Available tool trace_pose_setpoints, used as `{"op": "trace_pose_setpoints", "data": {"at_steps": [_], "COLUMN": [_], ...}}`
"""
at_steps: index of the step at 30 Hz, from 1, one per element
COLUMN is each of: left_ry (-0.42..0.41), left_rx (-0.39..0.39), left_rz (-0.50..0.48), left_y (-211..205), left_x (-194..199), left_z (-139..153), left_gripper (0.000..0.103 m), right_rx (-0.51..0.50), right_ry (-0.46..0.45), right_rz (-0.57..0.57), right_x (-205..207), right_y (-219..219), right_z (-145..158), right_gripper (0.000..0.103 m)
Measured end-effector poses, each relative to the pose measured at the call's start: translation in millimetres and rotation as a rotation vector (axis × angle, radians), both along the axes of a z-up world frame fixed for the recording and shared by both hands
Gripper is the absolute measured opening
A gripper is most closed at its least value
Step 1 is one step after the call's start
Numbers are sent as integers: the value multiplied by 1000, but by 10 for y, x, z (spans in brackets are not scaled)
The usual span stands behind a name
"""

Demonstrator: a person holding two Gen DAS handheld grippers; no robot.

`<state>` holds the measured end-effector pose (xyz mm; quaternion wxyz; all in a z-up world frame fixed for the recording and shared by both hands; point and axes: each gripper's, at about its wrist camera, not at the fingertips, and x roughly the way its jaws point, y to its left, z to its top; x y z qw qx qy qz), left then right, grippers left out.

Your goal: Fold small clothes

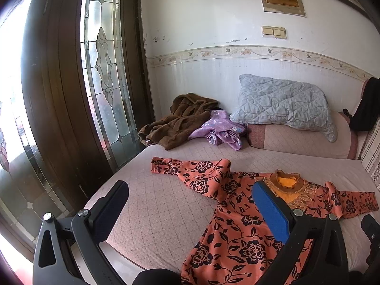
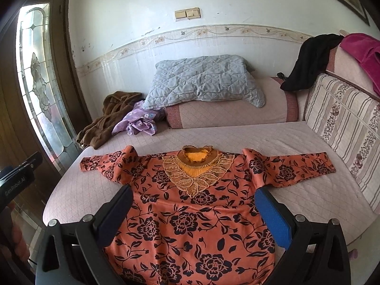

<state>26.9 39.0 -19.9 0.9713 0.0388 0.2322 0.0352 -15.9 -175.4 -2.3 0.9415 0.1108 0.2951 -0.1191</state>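
Note:
An orange top with black flowers [image 2: 190, 216] lies flat and face up on the pink quilted bed [image 2: 237, 135], both sleeves spread out, gold lace at the collar [image 2: 197, 166]. It also shows in the left wrist view [image 1: 237, 232]. My right gripper [image 2: 193, 197] is open and empty above the top's chest. My left gripper [image 1: 190, 190] is open and empty above the bed, beside the top's left sleeve [image 1: 190, 168]. The left gripper's body shows at the left edge of the right wrist view [image 2: 19, 178].
A brown robe [image 1: 180, 118] and a purple garment [image 1: 220, 128] lie heaped at the bed's far left. A grey quilted pillow [image 1: 282, 102] rests on a bolster [image 2: 232, 111]. A black cloth [image 2: 308, 59] and a magenta cloth [image 2: 363, 52] hang over the striped backrest [image 2: 344, 128]. A glass-panelled door [image 1: 104, 71] stands left.

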Motion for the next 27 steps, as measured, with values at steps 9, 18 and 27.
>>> {"op": "trace_pose_setpoints", "data": {"at_steps": [9,18,27], "left_ry": [12,25,53], "left_rx": [10,26,54], "left_rz": [1,-9,-17], "left_y": [-37,-126,-287], "left_x": [65,147,332], "left_z": [-35,-94,-228], "left_gripper": [103,103,103], "right_rx": [4,15,31], "right_ry": [9,19,37], "right_rz": [1,-4,-19], "right_x": [36,99,236], "right_y": [-17,-74,-214], "right_z": [-38,-105,-218], "right_gripper": [103,103,103]}}
